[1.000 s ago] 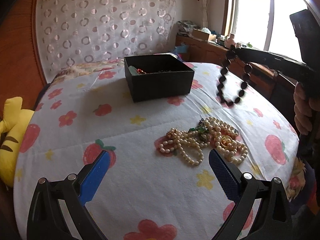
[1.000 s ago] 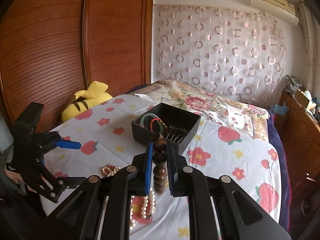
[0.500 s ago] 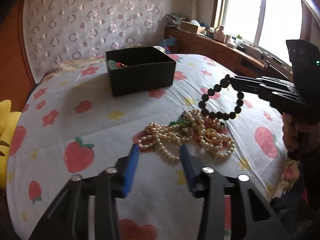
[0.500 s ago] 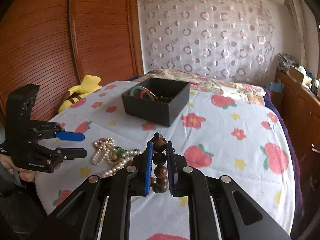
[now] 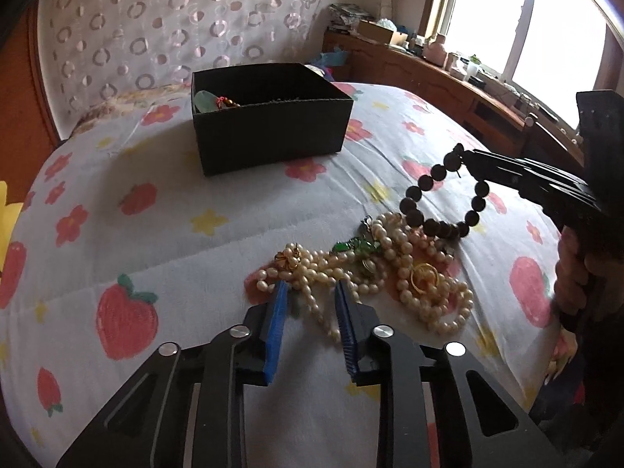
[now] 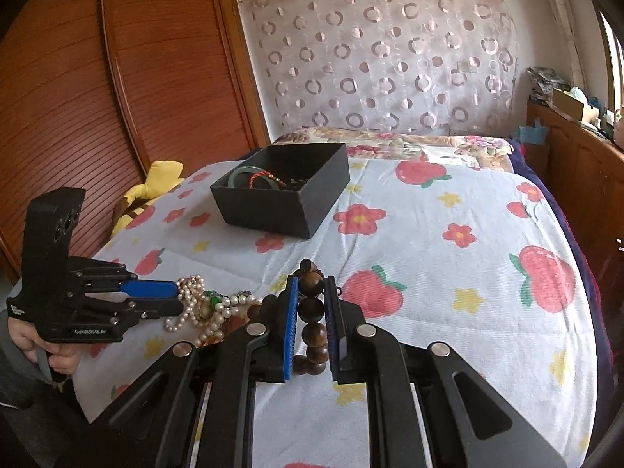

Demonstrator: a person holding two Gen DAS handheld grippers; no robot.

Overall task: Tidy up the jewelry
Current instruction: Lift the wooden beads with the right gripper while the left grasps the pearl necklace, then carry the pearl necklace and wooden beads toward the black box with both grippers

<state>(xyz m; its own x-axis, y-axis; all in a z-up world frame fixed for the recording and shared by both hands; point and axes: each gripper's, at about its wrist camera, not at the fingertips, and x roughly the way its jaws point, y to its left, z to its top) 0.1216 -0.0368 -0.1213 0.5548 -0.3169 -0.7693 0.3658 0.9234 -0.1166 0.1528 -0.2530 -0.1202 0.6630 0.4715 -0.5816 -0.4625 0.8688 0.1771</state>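
A black box (image 5: 269,117) with bracelets inside stands on the bed; it also shows in the right wrist view (image 6: 284,191). A pile of pearl necklaces (image 5: 374,269) with green and gold pieces lies in front of it. My left gripper (image 5: 310,292) is partly closed, its blue pads around a pearl strand at the pile's near edge. My right gripper (image 6: 310,286) is shut on a dark wooden bead bracelet (image 6: 312,308), which hangs above the pile's right side (image 5: 440,202).
The bed has a strawberry and flower cover (image 6: 448,257). A yellow plush toy (image 6: 156,183) lies at the left edge by the wooden wardrobe (image 6: 97,97). A wooden cabinet (image 5: 448,85) with clutter runs under the window on the right.
My left gripper has moved forward to the pearl pile and narrowed from wide open. My right gripper, still holding the bead bracelet, has drawn back from the box and come lower over the pile.
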